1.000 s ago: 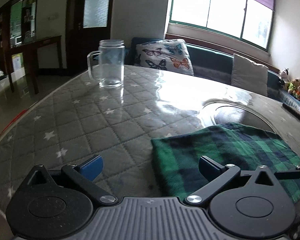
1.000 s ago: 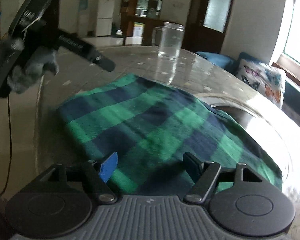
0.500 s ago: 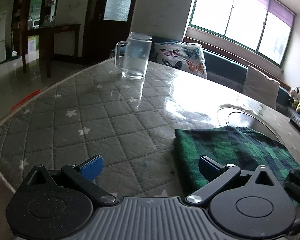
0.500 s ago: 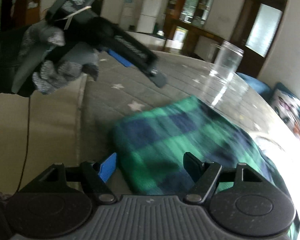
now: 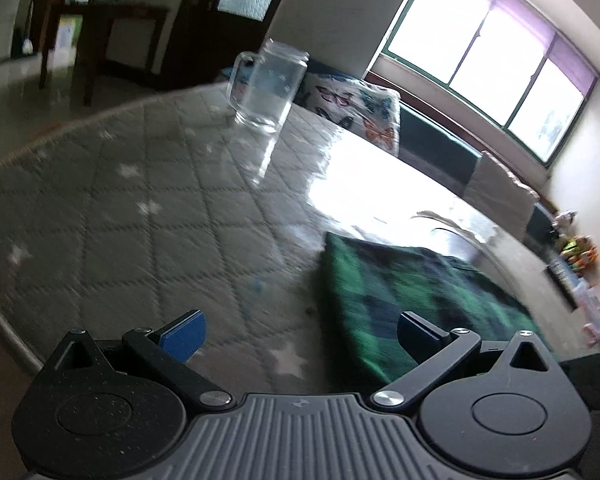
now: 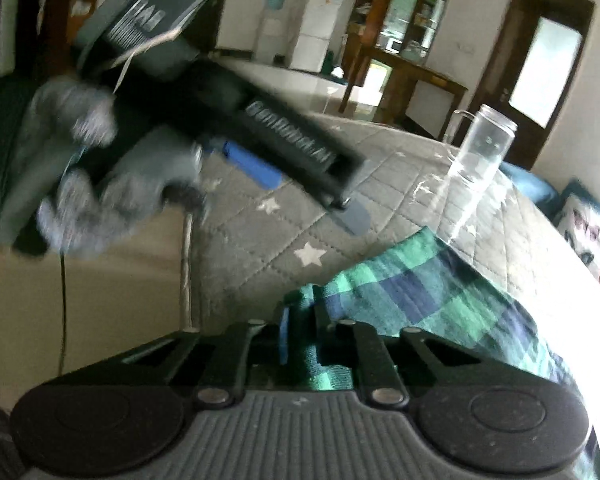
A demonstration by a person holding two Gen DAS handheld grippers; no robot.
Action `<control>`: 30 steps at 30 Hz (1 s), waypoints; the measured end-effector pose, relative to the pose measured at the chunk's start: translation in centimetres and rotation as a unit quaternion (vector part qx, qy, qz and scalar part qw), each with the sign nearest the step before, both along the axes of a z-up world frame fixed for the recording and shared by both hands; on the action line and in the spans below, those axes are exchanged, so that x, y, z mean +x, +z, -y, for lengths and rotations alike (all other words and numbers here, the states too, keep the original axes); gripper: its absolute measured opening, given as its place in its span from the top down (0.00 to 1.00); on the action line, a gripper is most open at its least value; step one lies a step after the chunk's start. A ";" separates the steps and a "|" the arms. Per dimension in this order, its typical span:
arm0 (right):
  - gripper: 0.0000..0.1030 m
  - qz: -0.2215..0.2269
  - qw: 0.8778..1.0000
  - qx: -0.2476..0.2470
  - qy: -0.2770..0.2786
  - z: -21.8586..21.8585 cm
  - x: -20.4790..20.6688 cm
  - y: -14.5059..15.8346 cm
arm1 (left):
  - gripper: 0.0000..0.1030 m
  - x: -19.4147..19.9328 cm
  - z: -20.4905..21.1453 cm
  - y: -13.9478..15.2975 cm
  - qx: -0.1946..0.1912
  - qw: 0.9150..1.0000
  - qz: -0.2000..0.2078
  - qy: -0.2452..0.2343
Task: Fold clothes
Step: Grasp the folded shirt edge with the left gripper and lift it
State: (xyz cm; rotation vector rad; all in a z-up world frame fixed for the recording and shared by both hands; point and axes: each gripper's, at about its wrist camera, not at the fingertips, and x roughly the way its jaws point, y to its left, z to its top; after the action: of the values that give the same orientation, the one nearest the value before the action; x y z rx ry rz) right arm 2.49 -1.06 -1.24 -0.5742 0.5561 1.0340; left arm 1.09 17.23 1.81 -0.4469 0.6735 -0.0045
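My right gripper (image 6: 300,332) has just been closing, and its jaws are now clamped on the near corner of the green plaid cloth (image 6: 428,300); a fold of the fabric is bunched up between the blue pad and the black one. The rest of the cloth lies folded on the counter (image 6: 260,248), running away from the gripper toward the right, where window glare washes it out.

My left gripper (image 5: 298,334) stands wide open with nothing in it. In the left wrist view its blue finger (image 5: 184,336) hangs over bare quilted counter (image 5: 140,216), and its black finger (image 5: 418,336) sits over the near edge of the cloth (image 5: 412,292) (I cannot tell whether it touches the fabric). From the right wrist view I see that same left gripper (image 6: 316,200) from the side, held by a hand in a grey glove (image 6: 100,184), hovering above the counter to the left of the cloth and apart from it. The picture is blurred there.

The counter has a grey quilted cover with white stars under a glossy clear sheet. A clear glass mug (image 5: 268,88) with a handle stands upright toward the far side, well apart from the cloth. Behind the counter a bench holds a butterfly-print cushion (image 5: 356,108) and a plain beige cushion (image 5: 500,188), below a wide window (image 5: 488,64). In the right wrist view, a white fridge (image 6: 316,28) and a wooden shelf unit (image 6: 404,20) stand at the far wall.
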 end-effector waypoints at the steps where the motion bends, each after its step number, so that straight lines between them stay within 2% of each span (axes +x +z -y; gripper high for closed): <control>1: 0.93 -0.008 1.000 0.009 -0.006 0.3 0.2 0.4 | 0.00 0.1 0.2 -0.1 -0.011 1.000 -0.002 -0.004; 5: 0.94 -0.029 0.998 0.046 -0.025 1.6 0.8 2.1 | 0.01 1.1 1.0 -0.4 -0.064 0.998 -0.016 -0.018; 10: 0.94 -0.042 0.996 0.075 -0.035 3.0 1.0 3.1 | 0.08 2.4 1.8 -1.3 -0.136 0.989 -0.039 -0.034; 14: 0.94 -0.050 0.995 0.085 -0.033 3.9 0.9 3.3 | 0.26 3.0 2.3 -1.6 -0.167 0.984 -0.043 -0.042; 16: 0.94 -0.051 0.994 0.089 -0.029 4.2 0.8 3.3 | 0.39 3.2 2.6 -1.7 -0.173 0.983 -0.046 -0.049; 18: 0.94 -0.056 0.994 0.093 -0.027 4.5 0.8 3.3 | 0.63 3.4 2.9 -2.0 -0.170 0.983 -0.052 -0.051; 21: 0.94 -0.061 0.993 0.095 -0.027 4.9 0.8 3.0 | 0.79 3.7 3.2 -2.5 -0.171 0.982 -0.059 -0.052; 25: 0.84 -0.070 0.993 0.091 -0.023 6.1 1.0 2.9 | 0.84 3.7 3.4 -2.4 -0.162 0.984 -0.061 -0.047; 30: 0.84 -0.067 0.992 0.090 -0.063 9.3 1.6 3.5 | 0.84 3.5 3.3 -2.5 -0.162 0.984 -0.060 -0.043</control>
State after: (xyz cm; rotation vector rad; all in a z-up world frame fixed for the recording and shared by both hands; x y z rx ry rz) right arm 4.14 -10.41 2.30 -0.3081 0.6016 0.9960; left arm 4.59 13.98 -0.70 -0.7352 0.8135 -0.1722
